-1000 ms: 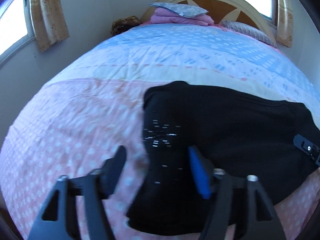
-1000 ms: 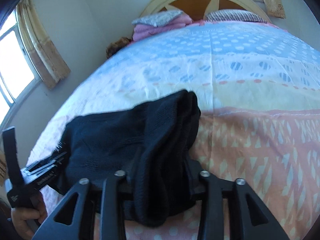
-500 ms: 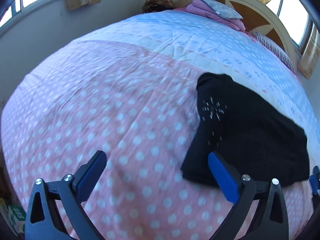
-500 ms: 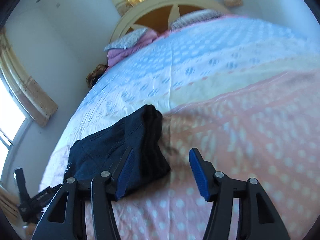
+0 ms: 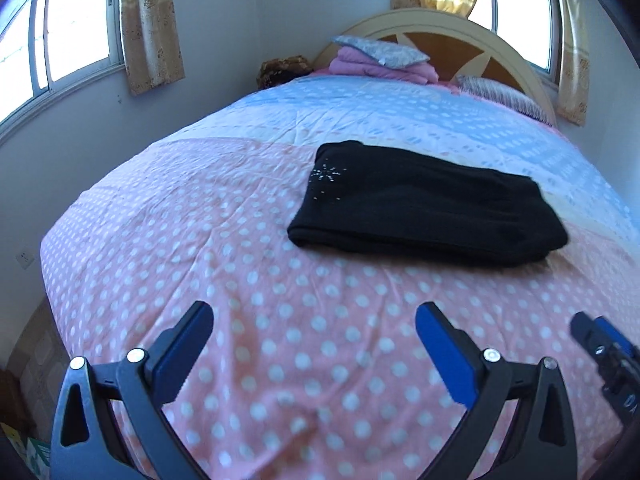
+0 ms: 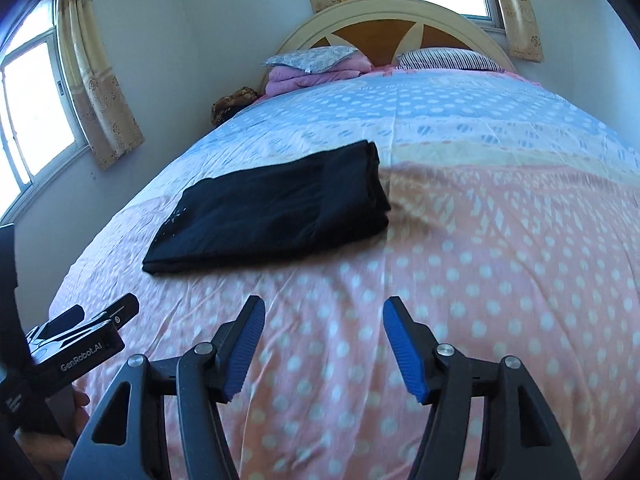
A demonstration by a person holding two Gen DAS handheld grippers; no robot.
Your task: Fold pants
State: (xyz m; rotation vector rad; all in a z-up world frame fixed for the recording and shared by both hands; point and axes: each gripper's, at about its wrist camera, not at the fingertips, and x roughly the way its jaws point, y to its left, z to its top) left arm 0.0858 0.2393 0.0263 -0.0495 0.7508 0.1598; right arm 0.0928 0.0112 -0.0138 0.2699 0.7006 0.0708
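The black pants (image 5: pixel 424 208) lie folded in a flat rectangle on the bed, with a small sparkly pattern near their left end. They also show in the right wrist view (image 6: pixel 276 212). My left gripper (image 5: pixel 314 320) is open and empty, held above the pink dotted cover well short of the pants. My right gripper (image 6: pixel 324 320) is open and empty too, in front of the pants. The left gripper shows at the left edge of the right wrist view (image 6: pixel 76 340), and the right gripper's tip shows at the right edge of the left wrist view (image 5: pixel 600 340).
The bed cover (image 5: pixel 224 240) is pink with white dots near me, blue farther back. Folded pink blankets and pillows (image 5: pixel 380 60) lie by the headboard (image 6: pixel 400 20). A brown item (image 5: pixel 284 70) sits in the corner. Curtained windows (image 5: pixel 60 40) line the walls.
Both grippers have let go of the pants, opened wide and pulled back toward the foot of the bed. The pants now lie folded on the cover.
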